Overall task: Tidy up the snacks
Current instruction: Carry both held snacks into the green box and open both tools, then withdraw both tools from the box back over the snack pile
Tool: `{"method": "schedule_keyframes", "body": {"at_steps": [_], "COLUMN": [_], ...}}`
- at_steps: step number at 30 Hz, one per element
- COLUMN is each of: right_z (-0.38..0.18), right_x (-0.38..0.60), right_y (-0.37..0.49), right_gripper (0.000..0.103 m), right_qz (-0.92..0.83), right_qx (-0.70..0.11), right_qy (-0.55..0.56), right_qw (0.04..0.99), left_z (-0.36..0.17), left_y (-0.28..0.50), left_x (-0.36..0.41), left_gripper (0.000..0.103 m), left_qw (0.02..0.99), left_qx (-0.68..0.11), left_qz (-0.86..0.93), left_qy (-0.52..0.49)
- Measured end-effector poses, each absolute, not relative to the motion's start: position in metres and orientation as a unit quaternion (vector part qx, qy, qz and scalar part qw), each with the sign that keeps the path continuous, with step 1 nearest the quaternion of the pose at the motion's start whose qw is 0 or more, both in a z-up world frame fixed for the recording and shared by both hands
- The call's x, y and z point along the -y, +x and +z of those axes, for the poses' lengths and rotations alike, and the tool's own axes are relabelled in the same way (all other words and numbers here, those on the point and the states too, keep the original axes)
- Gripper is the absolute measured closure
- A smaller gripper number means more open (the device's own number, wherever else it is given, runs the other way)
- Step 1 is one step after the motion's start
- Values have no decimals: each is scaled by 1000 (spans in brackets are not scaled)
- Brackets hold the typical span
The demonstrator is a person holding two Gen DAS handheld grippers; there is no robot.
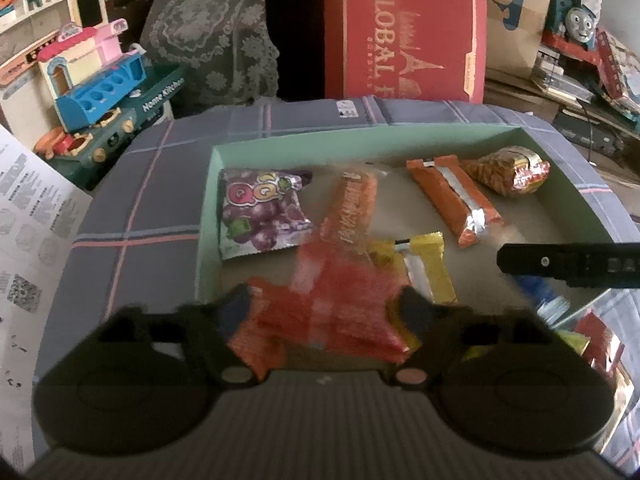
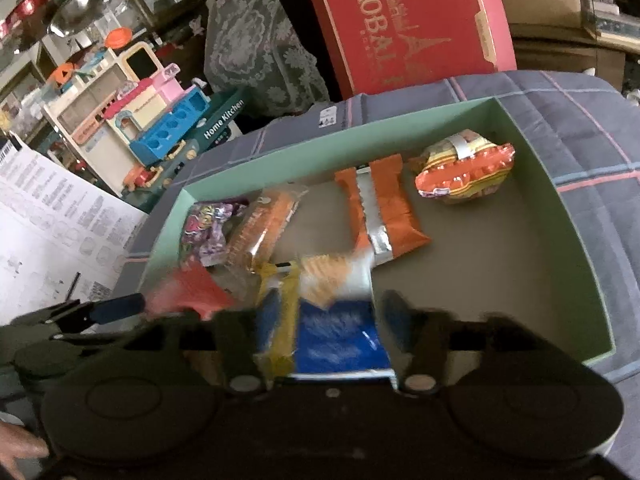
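Observation:
A pale green box lies on a plaid cloth and holds several snack packets. Among them are a purple gummy bag, a long orange packet, an orange-and-silver packet and a yellow packet. My left gripper is open over the box's near left part, with a blurred red packet loose between its fingers. My right gripper is open over the box's near edge. A blurred blue packet lies between its fingers, clear of the left pad.
A red lettered carton stands behind the box. A toy kitchen set sits at the far left, with a printed paper sheet nearer. The right half of the box floor is bare. A hand shows at the lower left.

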State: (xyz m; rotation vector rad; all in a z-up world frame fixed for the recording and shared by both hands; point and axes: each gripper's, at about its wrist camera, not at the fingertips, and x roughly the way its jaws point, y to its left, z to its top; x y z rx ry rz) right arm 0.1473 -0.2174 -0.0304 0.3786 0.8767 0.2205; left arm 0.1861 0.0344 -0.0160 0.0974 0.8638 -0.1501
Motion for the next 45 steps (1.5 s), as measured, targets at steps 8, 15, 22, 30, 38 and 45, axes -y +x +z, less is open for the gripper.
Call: {"method": "schedule_keyframes", "body": {"at_steps": [8, 15, 22, 30, 38, 45], "right_z": [-18, -6, 16, 25, 8, -14], "right_x": [222, 225, 224, 236, 252, 247], "right_y": [135, 116, 85, 44, 16, 4], "right_gripper": [0, 0, 0, 0, 0, 0], "right_qz": [93, 97, 108, 95, 93, 99], "right_qx": [-403, -398, -374, -349, -366, -397], "right_qy": [190, 193, 178, 173, 182, 181], "right_qw": [890, 892, 904, 916, 908, 894], "left_z": [-7, 7, 26, 33, 0, -42], "left_y": [173, 153, 126, 91, 61, 44], "left_x": [-36, -38, -32, -29, -25, -29], "left_gripper": [0, 0, 0, 0, 0, 0], "left_qw": [908, 912, 918, 918, 902, 881], "left_qx": [-413, -406, -391, -388, -421, -464], "left_qz": [-51, -49, -58, -68, -74, -71], "left_qy": [47, 40, 42, 44, 52, 64]}}
